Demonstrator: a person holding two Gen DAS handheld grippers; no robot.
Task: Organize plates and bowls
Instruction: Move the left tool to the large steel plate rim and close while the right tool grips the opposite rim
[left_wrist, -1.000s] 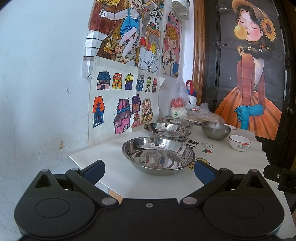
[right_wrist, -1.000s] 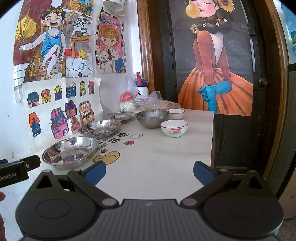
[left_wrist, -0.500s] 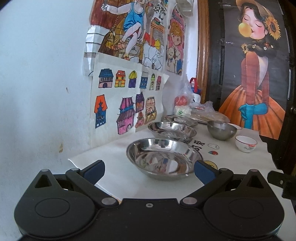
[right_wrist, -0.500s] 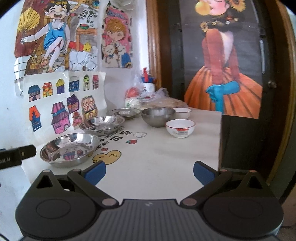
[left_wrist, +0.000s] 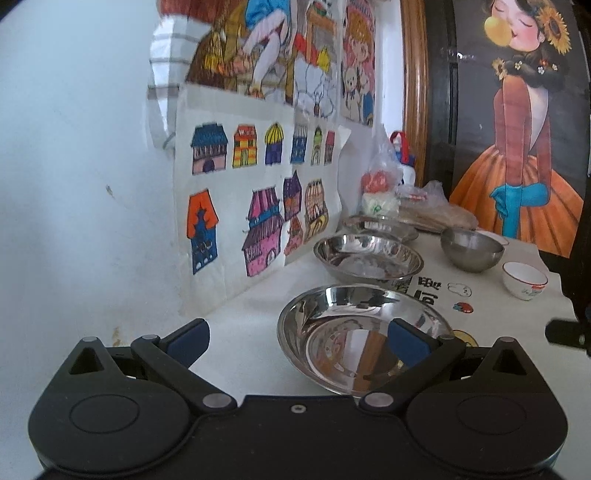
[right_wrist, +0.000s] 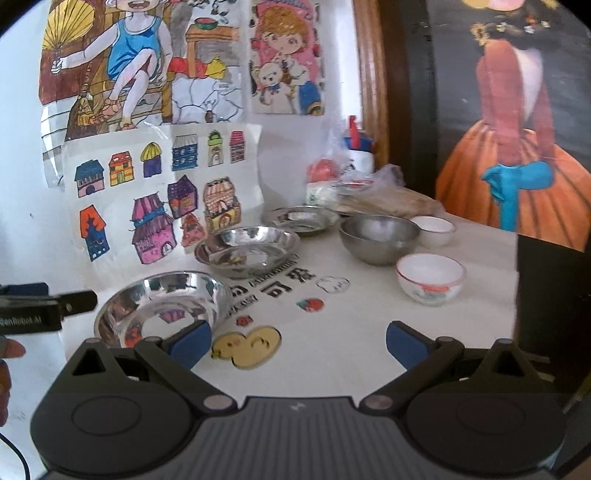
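Three shallow steel plates stand in a row along the wall: the near plate (left_wrist: 364, 332) (right_wrist: 159, 306), the middle plate (left_wrist: 367, 256) (right_wrist: 249, 249) and the far plate (left_wrist: 380, 226) (right_wrist: 301, 219). A deep steel bowl (left_wrist: 472, 249) (right_wrist: 378, 238) sits to their right. A white bowl (left_wrist: 524, 284) (right_wrist: 430, 282) stands nearer, another white bowl (right_wrist: 432, 229) behind it. My left gripper (left_wrist: 295, 341) is open and empty, its right finger over the near plate's rim. My right gripper (right_wrist: 297, 341) is open and empty over the tablecloth.
The table (right_wrist: 351, 343) has a white cloth with cartoon prints. Plastic bags and a bottle (right_wrist: 356, 173) crowd the far end. Drawings cover the wall (left_wrist: 240, 206) on the left. A dark door with a painted girl (left_wrist: 517, 155) stands at the right.
Both grippers have moved forward toward the table. The near plate now lies closer, under the left gripper's right finger. Both stay open.
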